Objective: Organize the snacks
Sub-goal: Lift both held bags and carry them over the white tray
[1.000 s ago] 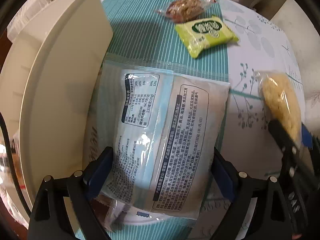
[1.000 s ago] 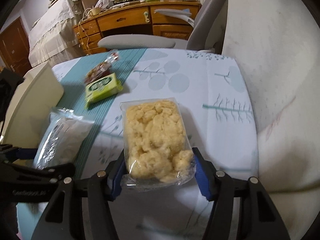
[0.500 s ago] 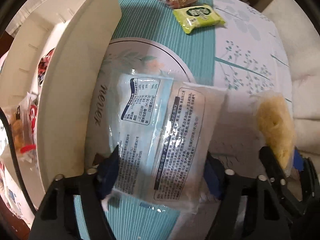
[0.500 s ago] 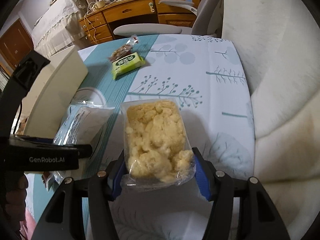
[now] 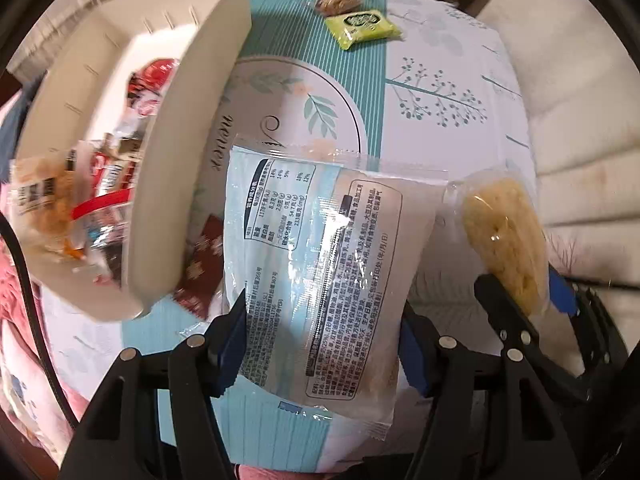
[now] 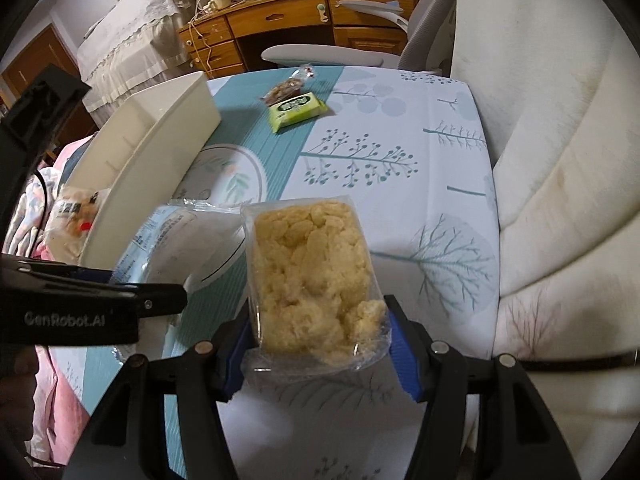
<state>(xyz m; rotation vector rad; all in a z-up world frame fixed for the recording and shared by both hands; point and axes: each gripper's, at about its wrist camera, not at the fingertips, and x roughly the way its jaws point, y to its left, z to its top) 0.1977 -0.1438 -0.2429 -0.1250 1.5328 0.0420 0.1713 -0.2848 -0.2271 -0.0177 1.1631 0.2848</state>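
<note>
Left wrist alone shows bin (image 5: 188, 168) contents; each hand-held gripper clamps one snack pack.

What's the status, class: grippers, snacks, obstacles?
Left gripper shut on white packet. Right gripper shut on yellow snack. Bin left, part full. Two snacks on table.

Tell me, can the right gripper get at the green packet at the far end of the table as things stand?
Probably not yet. The right gripper is shut on the yellow snack pack, so its jaws are full. The cloth towards the green packet looks bare, though.
</note>
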